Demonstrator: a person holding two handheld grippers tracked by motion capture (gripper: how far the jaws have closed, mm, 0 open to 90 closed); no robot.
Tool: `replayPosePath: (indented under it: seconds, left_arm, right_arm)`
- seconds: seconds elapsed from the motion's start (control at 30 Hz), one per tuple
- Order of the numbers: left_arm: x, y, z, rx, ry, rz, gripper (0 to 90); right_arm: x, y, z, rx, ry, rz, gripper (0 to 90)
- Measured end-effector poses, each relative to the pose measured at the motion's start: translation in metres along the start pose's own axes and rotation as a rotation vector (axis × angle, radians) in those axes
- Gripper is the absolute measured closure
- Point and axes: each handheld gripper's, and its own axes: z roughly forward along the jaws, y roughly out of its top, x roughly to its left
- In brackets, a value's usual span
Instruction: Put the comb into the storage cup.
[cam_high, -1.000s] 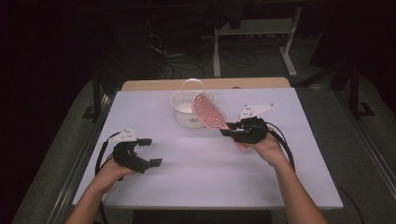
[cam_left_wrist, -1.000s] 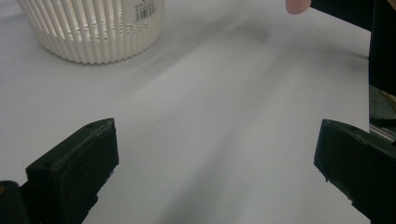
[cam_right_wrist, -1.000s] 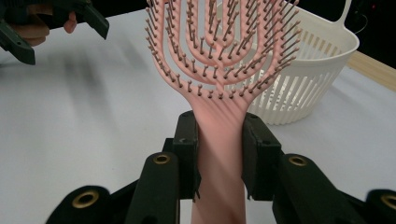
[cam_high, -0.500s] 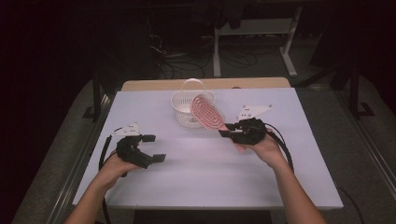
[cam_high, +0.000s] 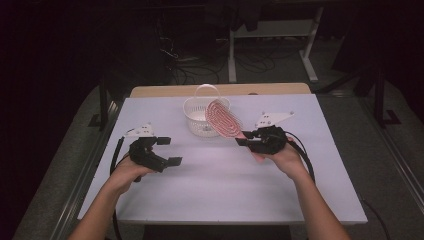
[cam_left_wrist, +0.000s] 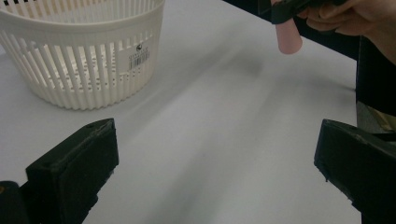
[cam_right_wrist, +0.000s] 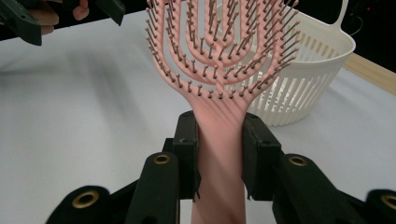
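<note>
The right gripper (cam_high: 245, 141) clamps the pink hairbrush (cam_high: 223, 118) by its handle (bristled head raised beside the white basket (cam_high: 196, 120), above the table (cam_high: 225, 190)), while the left gripper (cam_high: 167, 151) hangs wide open, holding nothing.

Bright overhead light on the white table (cam_high: 215, 190), dark murky surroundings (soft blur in close-ups)
</note>
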Motion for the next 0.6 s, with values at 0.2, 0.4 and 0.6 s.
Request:
replayPosePath:
  seconds: [0.2,0.4,0.6]
  left_arm:
    - [0.003,0.007,0.004,-0.012,-0.003,0.002,0.0]
    - [0.004,0.018,0.006,-0.030,-0.005,0.010,0.0]
    - [0.006,0.026,0.011,-0.040,-0.009,0.015,0.0]
  right_arm:
    - [0.000,0.000,0.000,-0.001,0.000,-0.005,68.5]
    - [0.000,0.000,0.000,-0.007,-0.007,-0.006,68.5]
    - [-0.001,0.000,0.001,-0.008,-0.011,-0.001,68.5]
